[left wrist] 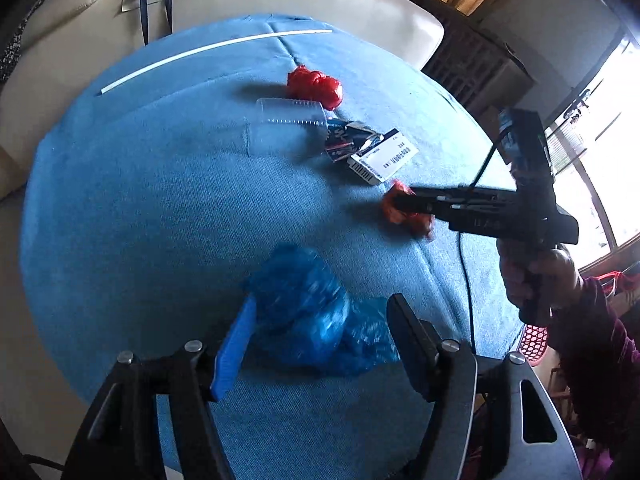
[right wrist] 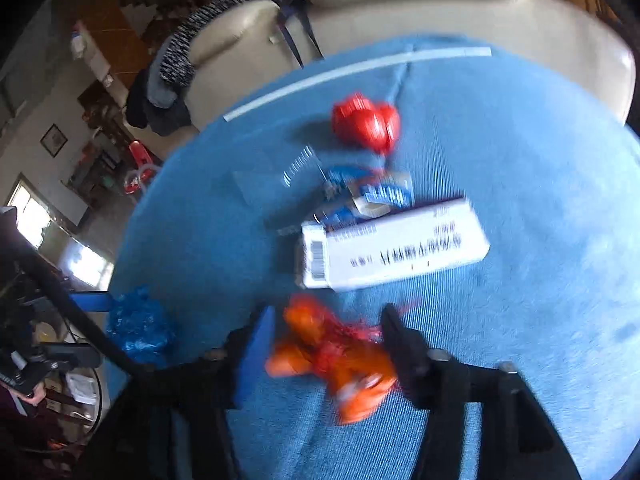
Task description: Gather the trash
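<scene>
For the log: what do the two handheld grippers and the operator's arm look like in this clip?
Both are black. The left gripper has one finger with a blue pad and one black finger, with silver bolts at the finger mounts. The right gripper shows a slim black body, a pistol-style handle, a thin black cable and a dark box mounted on top. The hand holding it wears a dark maroon sleeve.

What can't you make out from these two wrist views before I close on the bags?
- Right wrist view: motion blur smears the print on the white box and the wrappers behind it.
- Right gripper around the orange bag: contact unclear, blurred.
- Left wrist view: whether the left gripper touches the blue bag is lost to blur.
- Red basket: mostly hidden behind the table edge and the arm.
</scene>
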The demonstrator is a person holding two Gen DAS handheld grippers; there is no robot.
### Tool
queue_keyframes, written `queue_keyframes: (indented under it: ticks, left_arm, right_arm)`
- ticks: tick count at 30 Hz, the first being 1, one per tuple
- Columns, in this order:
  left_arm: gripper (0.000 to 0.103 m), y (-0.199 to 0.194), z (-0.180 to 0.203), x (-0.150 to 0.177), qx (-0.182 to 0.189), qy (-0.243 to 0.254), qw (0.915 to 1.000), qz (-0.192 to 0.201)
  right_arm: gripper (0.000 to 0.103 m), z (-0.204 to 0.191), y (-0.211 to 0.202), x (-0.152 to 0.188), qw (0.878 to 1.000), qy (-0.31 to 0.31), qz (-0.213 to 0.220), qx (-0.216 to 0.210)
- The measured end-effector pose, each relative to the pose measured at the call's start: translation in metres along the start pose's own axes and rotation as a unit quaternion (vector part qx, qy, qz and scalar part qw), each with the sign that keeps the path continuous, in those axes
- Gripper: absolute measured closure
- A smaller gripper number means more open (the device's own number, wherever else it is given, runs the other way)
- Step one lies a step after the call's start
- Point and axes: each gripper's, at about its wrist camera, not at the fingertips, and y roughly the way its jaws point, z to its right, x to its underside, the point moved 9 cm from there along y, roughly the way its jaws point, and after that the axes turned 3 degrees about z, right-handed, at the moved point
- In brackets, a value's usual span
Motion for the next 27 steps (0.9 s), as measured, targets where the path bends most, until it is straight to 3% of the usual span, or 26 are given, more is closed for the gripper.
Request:
queue_keyframes:
  ticks: [1, 6, 9, 12, 16, 20, 21, 23, 24, 25, 27]
  left_arm:
    - [0.034, -0.002, -0.001, 0.003, 0.0, -0.001, 1.0, 0.0]
    - [0.034, -0.006, -0.02, 0.026, -0.003, -0.029, 0.9996, -0.002]
    - [0.034, 0.0, -0.023, 0.029, -0.005, -0.058, 0.9983, -0.01]
    - [0.034, -0.001, -0.018, 0.022, -0.003, -0.079, 0.9969, 0.001]
    - [0.033, 0.001, -0.012, 0.021, -0.003, -0.102, 0.9947, 0.008]
    - [0.033, 0.014, -0.017, 0.027, -0.017, -0.131, 0.9912, -0.006]
    - [0.033, 0.017, -0.017, 0.028, -0.011, -0.142, 0.9897, -0.01]
    - [0.033, 0.024, -0.02, 0.028, -0.012, -0.163, 0.9865, -0.009]
    - [0.033, 0.027, -0.022, 0.027, -0.019, -0.168, 0.9855, -0.01]
    - [0.033, 0.031, -0.023, 0.027, -0.025, -0.17, 0.985, -0.009]
    - [0.033, 0.036, -0.026, 0.024, -0.036, -0.173, 0.9842, -0.003]
  right_arm:
    - [0.063, 0.0, 0.003, 0.008, 1.0, 0.013, -0.015, -0.017]
    - [0.063, -0.027, -0.024, 0.055, 0.995, 0.014, -0.047, -0.083]
    - [0.062, -0.025, -0.041, 0.055, 0.999, 0.003, -0.014, -0.04]
    - [0.049, -0.008, -0.04, 0.04, 0.999, 0.051, 0.003, -0.002]
    - [0.049, -0.008, -0.024, 0.039, 0.99, 0.139, -0.015, -0.032]
    - [0.049, -0.008, -0.013, 0.035, 0.983, 0.184, -0.002, -0.002]
    - [0.049, -0.007, -0.01, 0.033, 0.982, 0.189, -0.002, 0.014]
    - [0.066, -0.009, -0.006, 0.026, 0.982, 0.183, 0.005, 0.04]
    - [0.067, -0.01, -0.002, 0.024, 0.983, 0.178, 0.003, 0.049]
    - [0.075, -0.012, 0.0, 0.023, 0.984, 0.17, 0.007, 0.053]
    - [0.076, -0.02, 0.002, 0.022, 0.987, 0.148, 0.006, 0.059]
